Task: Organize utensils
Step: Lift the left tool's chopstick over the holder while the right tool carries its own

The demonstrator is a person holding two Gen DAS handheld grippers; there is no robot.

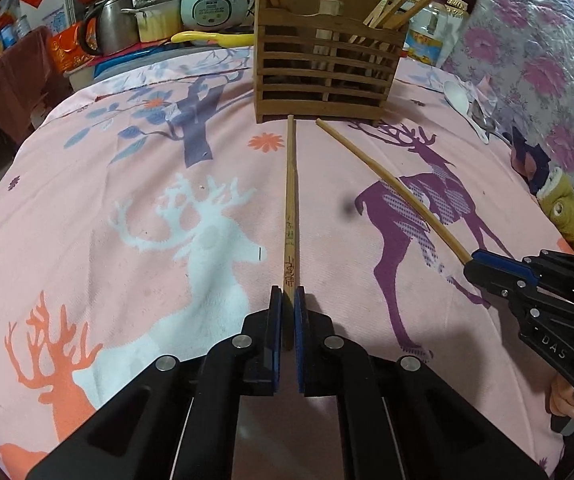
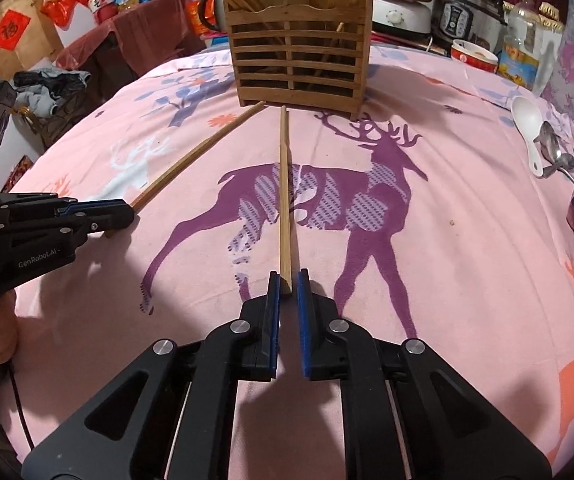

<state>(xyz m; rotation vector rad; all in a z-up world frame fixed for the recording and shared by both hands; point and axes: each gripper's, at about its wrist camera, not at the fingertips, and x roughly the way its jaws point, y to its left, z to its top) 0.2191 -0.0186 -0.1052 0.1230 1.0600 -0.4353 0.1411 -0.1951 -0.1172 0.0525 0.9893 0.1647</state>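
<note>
Two wooden chopsticks lie on the pink deer-print tablecloth (image 1: 127, 184), their far ends near a slatted wooden utensil holder (image 1: 323, 68) (image 2: 299, 68) that has several chopsticks standing in it. My left gripper (image 1: 289, 296) (image 2: 131, 212) is shut on the near end of the left chopstick (image 1: 290, 200) (image 2: 195, 156). My right gripper (image 2: 287, 280) (image 1: 469, 268) is shut on the near end of the right chopstick (image 2: 284, 192) (image 1: 391, 180). Both chopsticks point away toward the holder's base.
A white plastic spoon (image 2: 527, 120) (image 1: 461, 100) and a metal spoon (image 2: 551, 140) lie at the table's right edge. A rice cooker (image 1: 211, 0), kettle (image 1: 111, 24), oil bottle (image 2: 521, 52) and bowl (image 2: 473, 54) crowd the space behind the holder. A sleeve (image 1: 567, 208) shows at right.
</note>
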